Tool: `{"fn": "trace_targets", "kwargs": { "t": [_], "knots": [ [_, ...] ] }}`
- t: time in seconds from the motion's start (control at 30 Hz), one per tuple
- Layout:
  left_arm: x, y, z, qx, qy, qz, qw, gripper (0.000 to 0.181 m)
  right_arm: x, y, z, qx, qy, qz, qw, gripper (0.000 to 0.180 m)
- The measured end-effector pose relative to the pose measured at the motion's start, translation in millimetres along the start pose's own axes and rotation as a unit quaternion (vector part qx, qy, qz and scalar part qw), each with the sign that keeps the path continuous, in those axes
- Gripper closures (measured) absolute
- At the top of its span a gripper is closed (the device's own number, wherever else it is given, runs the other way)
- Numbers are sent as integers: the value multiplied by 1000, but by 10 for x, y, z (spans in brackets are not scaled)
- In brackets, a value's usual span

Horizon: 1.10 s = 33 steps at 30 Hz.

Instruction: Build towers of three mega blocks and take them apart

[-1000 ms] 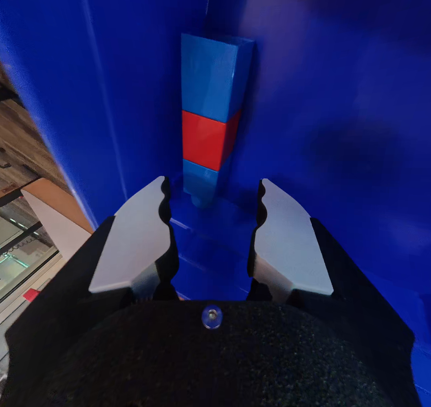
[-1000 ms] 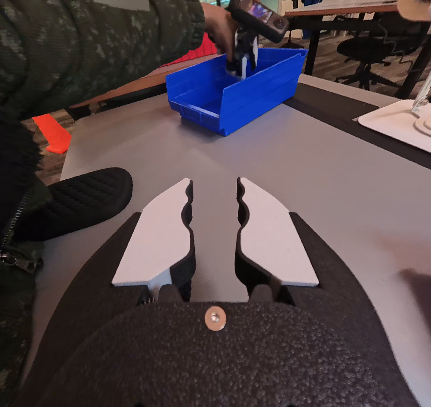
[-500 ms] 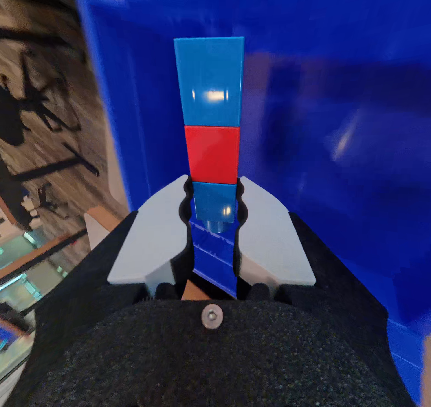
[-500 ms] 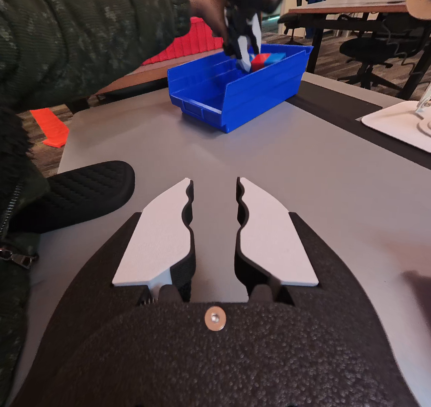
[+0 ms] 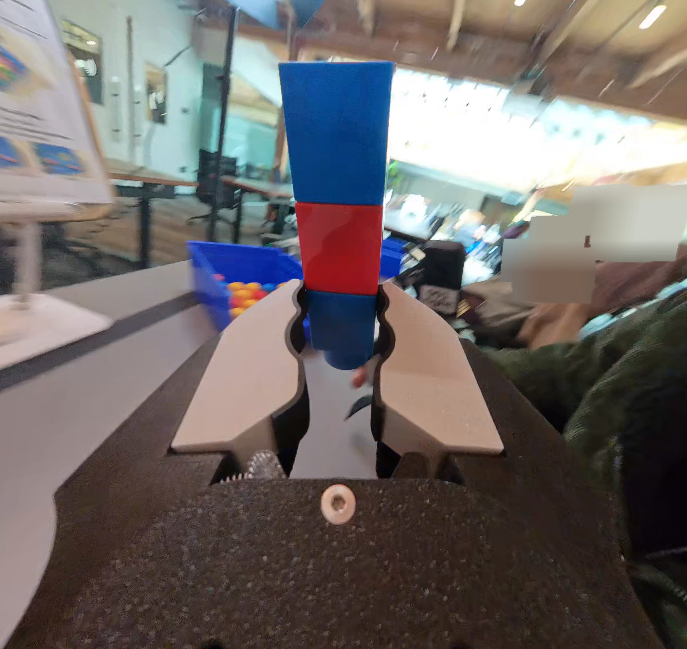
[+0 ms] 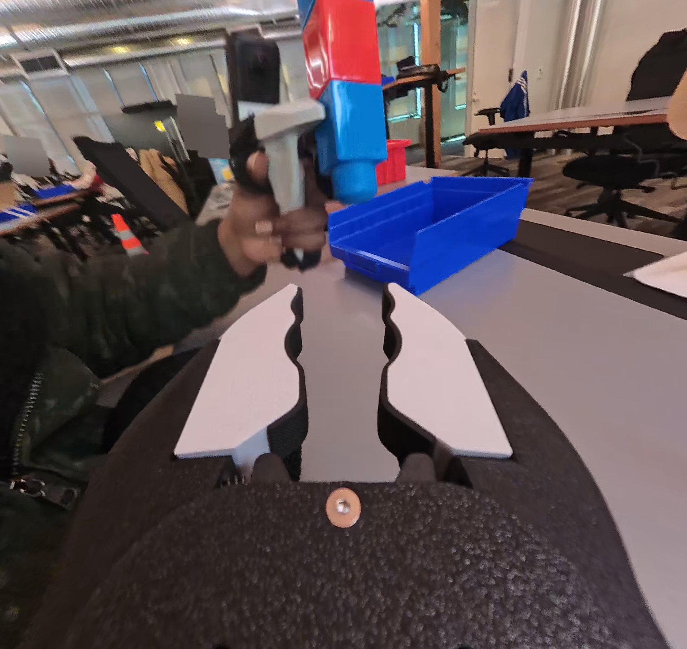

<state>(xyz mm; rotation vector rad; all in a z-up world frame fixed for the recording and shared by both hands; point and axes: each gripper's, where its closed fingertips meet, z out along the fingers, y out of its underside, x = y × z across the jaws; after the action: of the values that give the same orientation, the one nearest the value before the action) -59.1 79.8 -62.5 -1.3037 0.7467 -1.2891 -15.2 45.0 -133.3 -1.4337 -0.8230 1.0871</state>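
A tower of three mega blocks, blue [image 5: 336, 133], red [image 5: 340, 246] and blue [image 5: 340, 319], sticks out forward from my left gripper [image 5: 340, 296]. The gripper is shut on the near blue block, whose stud points back at the camera. In the right wrist view the left gripper [image 6: 316, 122] holds the tower [image 6: 345, 74] in the air, stud end down, above the grey table [image 6: 520, 352] and in front of a blue bin [image 6: 457, 256]. My right gripper [image 6: 341, 289] is open and empty, low over the table, below and nearer than the tower.
A second blue bin [image 5: 208, 285] with several coloured pieces stands farther back on the table. A white base plate [image 5: 37, 326] lies at the left. A person's green sleeve [image 6: 111, 289] reaches in from the left. A red bin [image 6: 394, 163] and office chairs stand behind. There is about 10 centimeters between the tips of the two grippers.
My left gripper shut on the tower's end block inside the blue bin, lifted it out and swung it up in front of the right gripper. The right gripper stayed open.
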Motion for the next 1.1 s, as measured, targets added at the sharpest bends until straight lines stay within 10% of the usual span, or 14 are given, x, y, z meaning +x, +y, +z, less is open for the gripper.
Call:
{"fn": "trace_targets", "kwargs": {
  "t": [0.3, 0.53, 0.8, 1.1],
  "knots": [
    [361, 419, 238, 57, 96, -106, 988, 145, -194, -84, 38, 47, -60, 49, 996, 150],
    [-7, 571, -33, -60, 36, 34, 997, 132, -2, 209, -107, -137, -31, -39, 989, 150],
    [-246, 1291, -224, -357, -52, 358, 861, 118, 313, 847, -477, -451, 47, -222, 863, 150],
    [-72, 1794, -45, -401, 0, 368, 839, 138, -8, 615, -250, -409, -19, -251, 877, 150]
  ]
}}
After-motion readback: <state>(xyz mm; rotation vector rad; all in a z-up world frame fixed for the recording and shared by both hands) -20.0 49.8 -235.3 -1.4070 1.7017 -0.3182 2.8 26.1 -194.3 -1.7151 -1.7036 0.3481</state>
